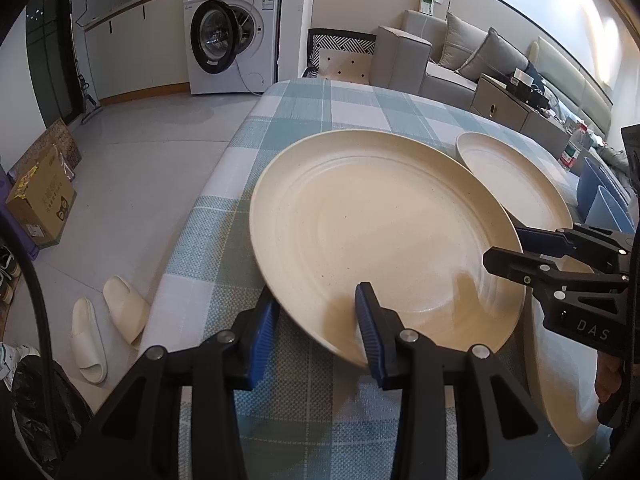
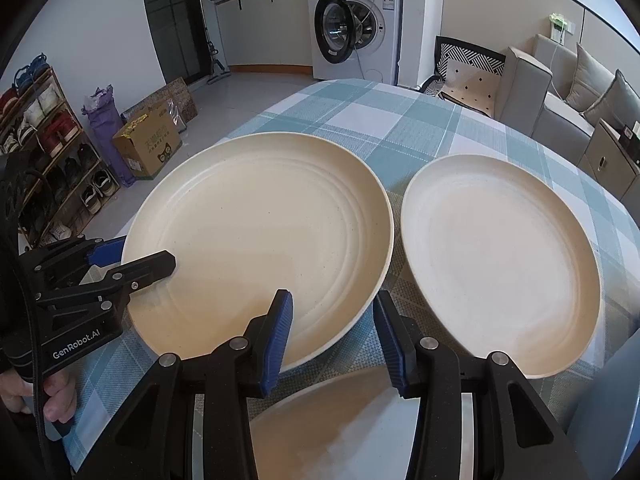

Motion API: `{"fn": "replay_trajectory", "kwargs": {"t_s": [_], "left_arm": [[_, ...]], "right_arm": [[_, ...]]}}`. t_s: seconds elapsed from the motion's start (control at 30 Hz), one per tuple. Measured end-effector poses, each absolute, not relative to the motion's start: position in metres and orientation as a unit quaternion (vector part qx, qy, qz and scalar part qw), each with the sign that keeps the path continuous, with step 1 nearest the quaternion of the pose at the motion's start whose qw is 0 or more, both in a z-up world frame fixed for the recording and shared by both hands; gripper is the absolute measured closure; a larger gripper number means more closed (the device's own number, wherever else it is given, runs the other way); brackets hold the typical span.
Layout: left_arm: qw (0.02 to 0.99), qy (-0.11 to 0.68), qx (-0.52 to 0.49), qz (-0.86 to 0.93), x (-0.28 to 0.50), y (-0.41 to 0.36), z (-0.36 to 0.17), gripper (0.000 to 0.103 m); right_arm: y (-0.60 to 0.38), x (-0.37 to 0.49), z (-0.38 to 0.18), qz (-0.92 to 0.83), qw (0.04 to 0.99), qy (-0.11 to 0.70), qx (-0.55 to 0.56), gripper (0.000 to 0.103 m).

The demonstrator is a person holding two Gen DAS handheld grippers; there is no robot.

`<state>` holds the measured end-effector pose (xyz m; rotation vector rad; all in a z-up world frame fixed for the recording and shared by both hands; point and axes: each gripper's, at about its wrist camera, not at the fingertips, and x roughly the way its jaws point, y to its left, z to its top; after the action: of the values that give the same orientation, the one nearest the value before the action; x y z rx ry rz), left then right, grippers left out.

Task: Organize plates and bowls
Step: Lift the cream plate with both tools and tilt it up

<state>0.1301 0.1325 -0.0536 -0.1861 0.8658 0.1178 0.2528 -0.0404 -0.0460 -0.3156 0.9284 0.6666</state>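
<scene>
A large cream plate point(image 1: 380, 232) point(image 2: 260, 232) rests tilted over the checked tablecloth point(image 1: 320, 108). My left gripper point(image 1: 316, 296) straddles its near-left rim, one blue pad on top and one under the edge, shut on it. In the right wrist view the left gripper point(image 2: 136, 256) pinches the plate's left rim. My right gripper point(image 2: 332, 296) holds the plate's near-right rim the same way; in the left wrist view the right gripper point(image 1: 504, 244) clamps that edge. A second cream plate point(image 2: 500, 264) point(image 1: 508, 176) lies to the right. A third plate point(image 2: 340, 420) point(image 1: 560, 380) lies nearest me.
Blue objects point(image 1: 600, 196) stand at the table's right edge. Left of the table's edge the floor holds white slippers point(image 1: 108, 320), a cardboard box point(image 2: 148, 148) and a shoe rack point(image 2: 48, 152). A washing machine point(image 2: 356, 28) and a grey sofa point(image 1: 440, 56) stand behind.
</scene>
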Motion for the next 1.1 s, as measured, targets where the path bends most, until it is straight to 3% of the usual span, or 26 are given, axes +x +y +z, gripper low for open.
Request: {"fn": "replay_trajectory", "kwargs": {"t_s": [1.1], "left_arm": [[0.923,0.377,-0.071,0.042,0.109,0.116,-0.01,0.065]], "right_arm": [[-0.07,0.223,0.001,0.303,0.854,0.399,-0.138,0.059]]}}
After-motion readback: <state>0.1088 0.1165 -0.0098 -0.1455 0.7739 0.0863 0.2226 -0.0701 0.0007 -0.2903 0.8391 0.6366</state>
